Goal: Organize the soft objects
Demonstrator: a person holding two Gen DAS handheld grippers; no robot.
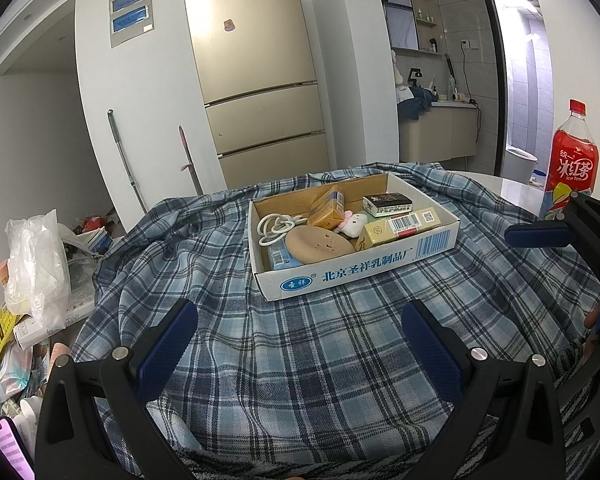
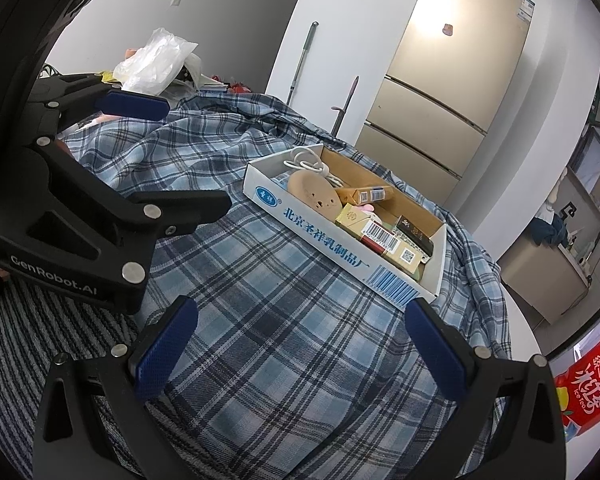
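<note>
- One rumpled blue plaid cloth [image 1: 300, 344] covers table, white cardboard box [image 1: 352, 272] resting on it.
- Left gripper [image 1: 300, 344] and right gripper [image 2: 300, 344] both hover above cloth, jaws wide, empty.

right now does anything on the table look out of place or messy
Yes. The blue plaid cloth lies rumpled rather than spread flat, bunched in folds behind the white cardboard box. That box sits askew on it, its contents jumbled, including a small white plush toy.

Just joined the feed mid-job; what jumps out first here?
A white cardboard box crammed with small items sits in the middle of a rumpled blue plaid cloth that covers the table. Both tongs, left and right, hover open and empty in front of it; a red iced-tea bottle stands at right.
</note>
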